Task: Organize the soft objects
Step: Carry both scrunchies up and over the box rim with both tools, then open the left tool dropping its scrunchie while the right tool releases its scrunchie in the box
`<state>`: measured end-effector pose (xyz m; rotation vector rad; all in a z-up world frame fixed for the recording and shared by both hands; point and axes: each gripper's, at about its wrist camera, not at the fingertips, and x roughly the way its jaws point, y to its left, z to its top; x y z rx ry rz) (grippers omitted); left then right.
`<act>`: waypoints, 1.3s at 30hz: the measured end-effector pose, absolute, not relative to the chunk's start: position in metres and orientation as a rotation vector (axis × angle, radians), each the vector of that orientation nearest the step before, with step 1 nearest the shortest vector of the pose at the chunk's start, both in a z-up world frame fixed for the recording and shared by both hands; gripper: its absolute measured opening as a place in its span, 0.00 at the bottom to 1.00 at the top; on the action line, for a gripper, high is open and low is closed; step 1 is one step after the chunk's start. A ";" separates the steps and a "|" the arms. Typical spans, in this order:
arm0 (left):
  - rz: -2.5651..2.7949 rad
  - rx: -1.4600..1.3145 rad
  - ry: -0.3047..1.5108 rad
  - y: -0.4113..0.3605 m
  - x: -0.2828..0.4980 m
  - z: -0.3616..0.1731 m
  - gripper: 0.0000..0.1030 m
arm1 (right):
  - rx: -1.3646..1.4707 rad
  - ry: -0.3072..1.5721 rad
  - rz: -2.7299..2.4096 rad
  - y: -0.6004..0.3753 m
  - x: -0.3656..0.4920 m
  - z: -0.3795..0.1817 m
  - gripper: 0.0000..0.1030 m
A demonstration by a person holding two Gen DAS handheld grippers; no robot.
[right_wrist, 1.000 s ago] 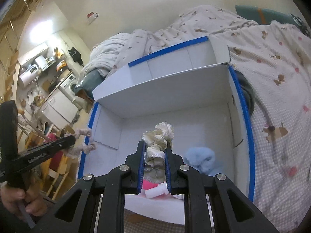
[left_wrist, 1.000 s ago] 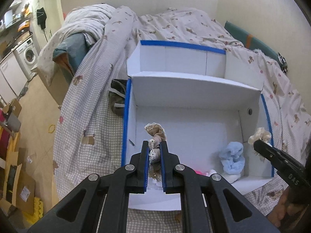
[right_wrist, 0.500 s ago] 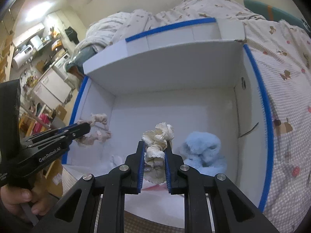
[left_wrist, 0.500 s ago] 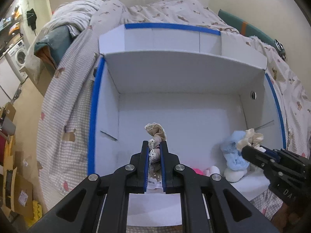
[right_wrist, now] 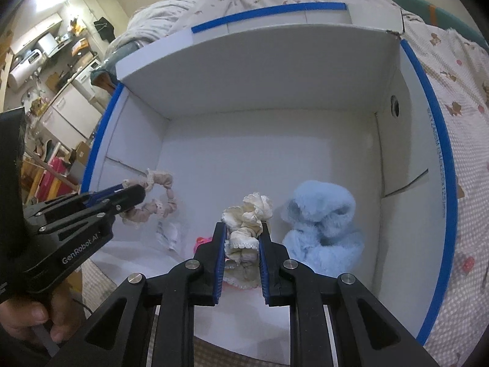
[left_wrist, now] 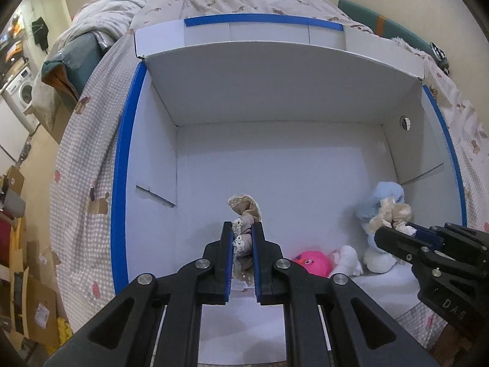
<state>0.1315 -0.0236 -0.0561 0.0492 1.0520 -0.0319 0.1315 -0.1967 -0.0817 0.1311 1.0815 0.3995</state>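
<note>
While both reach into box (left_wrist: 275, 165):
Left gripper (left_wrist: 242, 238): clamped on beige lace scrunchie (left_wrist: 244, 211).
Right gripper (right_wrist: 243, 238): clamped on cream scrunchie (right_wrist: 249, 214).
Left view only: pink plush (left_wrist: 311, 261), white plush (left_wrist: 347, 260).
Right view only: full blue plush (right_wrist: 324, 223), scrunchie's paper tag (right_wrist: 169, 232).
Surface: checked bedspread (left_wrist: 88, 159); washing machine (left_wrist: 23, 87) beyond.

Both wrist views look closely down into the same white box (left_wrist: 275, 165), side by side.
</note>
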 end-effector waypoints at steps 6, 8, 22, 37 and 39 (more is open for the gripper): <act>-0.033 0.058 1.042 -0.025 0.129 -0.054 0.09 | 0.138 1.081 0.393 -0.197 0.133 -0.081 0.19; -0.030 0.063 1.040 -0.026 0.128 -0.054 0.10 | 0.140 1.082 0.392 -0.198 0.133 -0.081 0.19; -0.025 0.073 1.057 -0.027 0.126 -0.055 0.22 | 0.181 1.066 0.396 -0.205 0.132 -0.078 0.24; -0.021 0.053 1.024 -0.022 0.119 -0.045 0.55 | 0.273 1.012 0.341 -0.224 0.132 -0.069 0.74; -0.019 0.054 1.014 -0.022 0.117 -0.042 0.55 | 0.295 1.013 0.329 -0.229 0.132 -0.070 0.75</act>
